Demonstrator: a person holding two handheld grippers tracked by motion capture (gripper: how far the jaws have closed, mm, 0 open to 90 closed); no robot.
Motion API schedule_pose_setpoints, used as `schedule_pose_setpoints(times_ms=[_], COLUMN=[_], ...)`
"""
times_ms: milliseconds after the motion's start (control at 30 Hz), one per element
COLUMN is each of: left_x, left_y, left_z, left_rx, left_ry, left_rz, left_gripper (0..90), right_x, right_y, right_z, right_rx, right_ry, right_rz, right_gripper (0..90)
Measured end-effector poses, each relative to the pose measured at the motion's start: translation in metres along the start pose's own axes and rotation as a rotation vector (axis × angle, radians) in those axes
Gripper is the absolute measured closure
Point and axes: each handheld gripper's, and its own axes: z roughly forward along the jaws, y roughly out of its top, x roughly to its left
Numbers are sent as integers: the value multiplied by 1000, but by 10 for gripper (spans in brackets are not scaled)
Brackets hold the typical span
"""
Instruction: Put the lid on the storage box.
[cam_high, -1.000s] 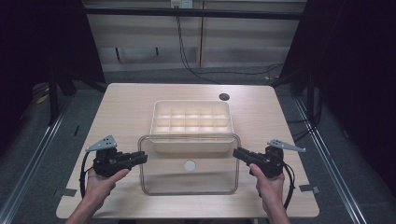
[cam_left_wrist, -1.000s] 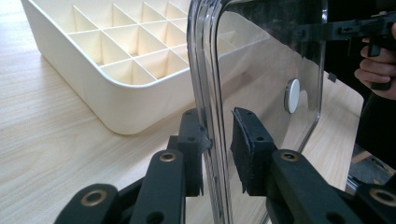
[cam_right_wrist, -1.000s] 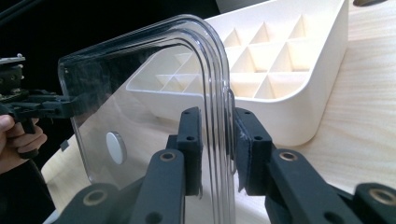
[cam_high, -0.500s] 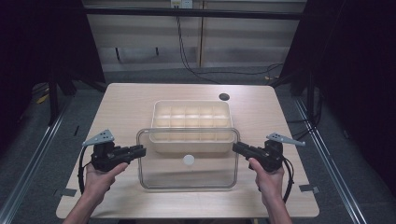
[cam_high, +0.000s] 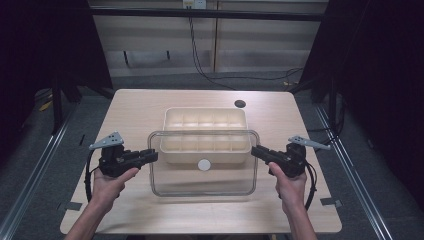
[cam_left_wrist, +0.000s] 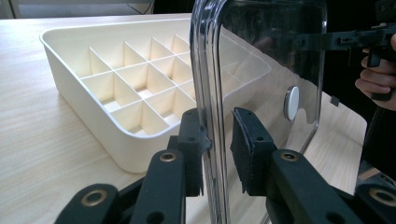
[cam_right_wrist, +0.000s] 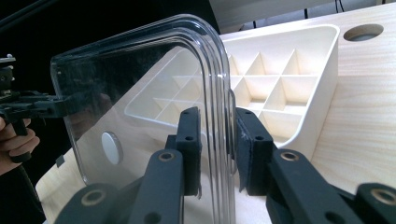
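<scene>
Lid (cam_high: 204, 177), clear with round corners and a small white round dot (cam_high: 204, 164) in it, is up off the table (cam_high: 150, 107), held by both grippers. It hangs over the near half of the table, and its far edge sits over the near side of the tray (cam_high: 205, 131). The left gripper (cam_high: 152, 155) pinches the lid's left edge, and in the left gripper view its black pads (cam_left_wrist: 245, 149) press on both sides of the clear rim. The right gripper (cam_high: 256, 151) pinches the lid's right edge the same way, with the rim squeezed between its pads (cam_right_wrist: 250, 147) in the right gripper view. A hand (cam_high: 107, 182) holds the left gripper and another hand (cam_high: 290, 185) holds the right one. The tray is cream colored with many small square boxes inside, and it rests in the middle of the table. A dark round hole (cam_high: 240, 104) is in the table near its far right corner, a little way past the tray.
</scene>
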Motion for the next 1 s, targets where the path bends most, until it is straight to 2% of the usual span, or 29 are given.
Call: schedule_pose_setpoints(times_ms=[33,233,467,600,1000], left_x=[0,0,2,6,10], left_y=[2,14,20,27,44], left_z=[1,1,2,2,5], left_rx=[14,9,-4,-6,-20], left_ry=[6,10,13,17,32], left_rz=[12,26,20,31,32], left_gripper=[741,741,738,738,737], right_x=[0,0,-1,-1,-5], right_y=[1,9,19,24,43], right_z=[0,-1,1,2,10], right_rx=[-1,-13,-23,-26,-46], right_ry=[-2,-5,0,6,-4], right_rz=[0,8,8,3,13], right_gripper=[737,738,738,738,734])
